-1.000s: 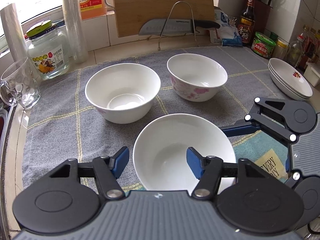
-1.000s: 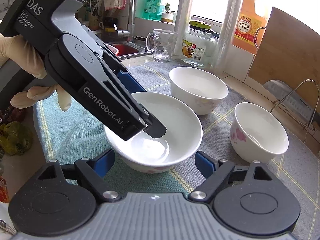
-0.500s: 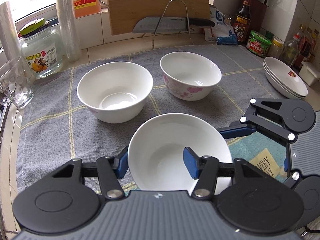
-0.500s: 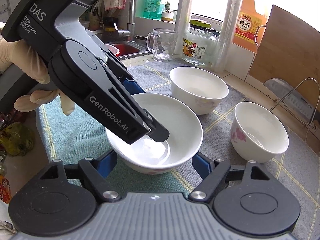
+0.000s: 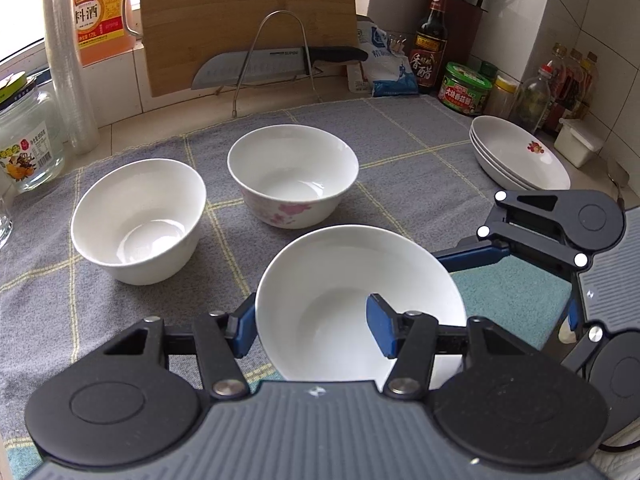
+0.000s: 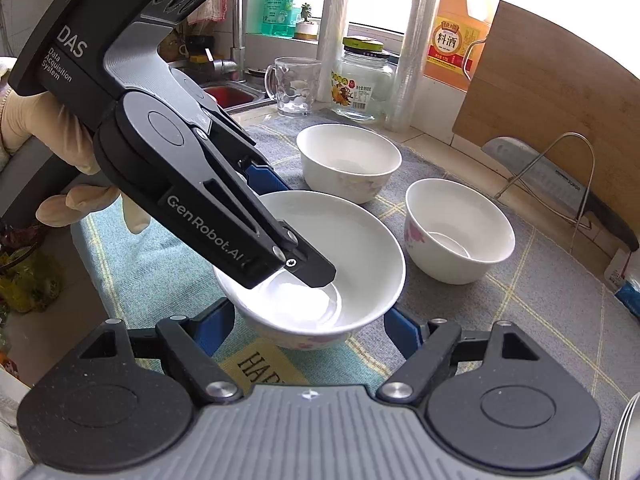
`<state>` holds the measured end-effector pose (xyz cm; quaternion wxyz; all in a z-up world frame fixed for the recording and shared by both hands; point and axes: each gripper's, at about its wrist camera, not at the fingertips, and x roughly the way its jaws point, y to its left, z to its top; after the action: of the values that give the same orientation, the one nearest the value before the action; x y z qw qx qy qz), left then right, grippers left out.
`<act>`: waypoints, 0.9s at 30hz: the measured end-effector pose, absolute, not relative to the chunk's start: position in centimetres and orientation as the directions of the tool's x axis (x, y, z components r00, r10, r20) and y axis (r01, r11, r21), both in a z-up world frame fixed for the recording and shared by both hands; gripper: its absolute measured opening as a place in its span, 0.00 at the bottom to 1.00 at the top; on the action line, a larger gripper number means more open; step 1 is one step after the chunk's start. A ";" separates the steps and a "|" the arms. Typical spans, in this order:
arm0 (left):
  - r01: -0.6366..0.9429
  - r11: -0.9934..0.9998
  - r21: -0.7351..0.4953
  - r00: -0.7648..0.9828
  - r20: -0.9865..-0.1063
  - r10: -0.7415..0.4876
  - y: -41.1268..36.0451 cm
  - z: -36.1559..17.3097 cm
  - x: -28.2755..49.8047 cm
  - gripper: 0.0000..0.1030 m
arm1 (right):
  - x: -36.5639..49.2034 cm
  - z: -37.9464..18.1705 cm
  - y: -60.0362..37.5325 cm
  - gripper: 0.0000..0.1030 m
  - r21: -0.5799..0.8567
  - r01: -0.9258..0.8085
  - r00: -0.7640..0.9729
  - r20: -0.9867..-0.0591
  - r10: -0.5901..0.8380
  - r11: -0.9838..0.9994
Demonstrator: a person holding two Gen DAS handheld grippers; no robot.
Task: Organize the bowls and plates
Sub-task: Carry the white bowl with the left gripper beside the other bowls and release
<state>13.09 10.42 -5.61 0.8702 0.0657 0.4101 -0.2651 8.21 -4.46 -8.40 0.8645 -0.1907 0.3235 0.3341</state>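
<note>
Glossy ceramic bowls (image 5: 136, 220), woven cloth mat (image 5: 400, 168), wooden board (image 5: 248, 12)

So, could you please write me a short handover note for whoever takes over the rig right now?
Left hand-held gripper: shut on the near bowl, one finger inside its wall and one outside.
Right hand-held gripper: open, with a finger on either side of that bowl, not gripping.
The plain bowl and flowered bowl stand apart on the grey cloth. The plate stack sits off to its right.
Done: plates stacked.
Left: the three bowls, probably to be nested.
</note>
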 end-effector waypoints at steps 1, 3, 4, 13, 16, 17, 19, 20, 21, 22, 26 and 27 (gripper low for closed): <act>0.525 0.845 -0.105 0.519 -0.747 -0.416 9.9 -5.6 13.1 0.54 | 8.1 -8.3 -4.9 0.83 -0.115 -0.694 0.571 -0.688 0.447 0.711; 0.544 0.832 -0.110 0.510 -0.744 -0.432 8.8 -5.5 13.2 0.54 | 8.0 -8.3 -5.8 0.83 -0.119 -0.681 0.579 -0.691 0.432 0.723; 0.552 0.826 -0.112 0.505 -0.743 -0.439 8.2 -5.5 13.3 0.54 | 8.0 -8.2 -6.4 0.83 -0.122 -0.673 0.584 -0.693 0.423 0.730; 0.606 0.785 -0.129 0.466 -0.743 -0.481 4.1 -6.0 13.6 0.54 | 7.8 -8.4 -10.0 0.83 -0.119 -0.629 0.595 -0.710 0.376 0.768; 0.616 0.777 -0.129 0.458 -0.744 -0.487 3.2 -6.2 13.8 0.54 | 7.8 -8.5 -11.1 0.83 -0.112 -0.618 0.593 -0.717 0.367 0.779; 0.619 0.775 -0.129 0.456 -0.745 -0.488 3.0 -6.2 13.8 0.54 | 7.8 -8.6 -11.3 0.83 -0.110 -0.615 0.592 -0.719 0.365 0.780; 0.621 0.773 -0.133 0.449 -0.747 -0.490 2.5 -6.4 14.0 0.54 | 8.0 -8.7 -11.7 0.83 -0.108 -0.613 0.589 -0.722 0.362 0.783; 0.621 0.772 -0.135 0.447 -0.748 -0.490 2.4 -6.5 14.1 0.54 | 8.1 -8.7 -11.9 0.83 -0.106 -0.613 0.588 -0.724 0.361 0.783; 0.620 0.772 -0.137 0.445 -0.749 -0.490 2.2 -6.6 14.2 0.54 | 8.1 -8.8 -12.1 0.83 -0.105 -0.612 0.586 -0.725 0.361 0.783; 0.620 0.772 -0.139 0.443 -0.750 -0.491 2.1 -6.7 14.2 0.54 | 8.1 -8.8 -12.2 0.83 -0.104 -0.613 0.585 -0.726 0.361 0.784; 0.615 0.775 -0.147 0.439 -0.752 -0.491 1.8 -7.0 14.4 0.54 | 8.3 -9.1 -12.5 0.83 -0.096 -0.611 0.577 -0.734 0.358 0.786; 0.614 0.776 -0.148 0.439 -0.753 -0.491 1.8 -7.0 14.5 0.54 | 8.4 -9.2 -12.5 0.83 -0.094 -0.610 0.575 -0.736 0.358 0.787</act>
<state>14.45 1.82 -7.02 0.8450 0.0737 0.4170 -0.3267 8.37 -12.55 -9.18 0.8707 -0.1714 0.3678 0.2778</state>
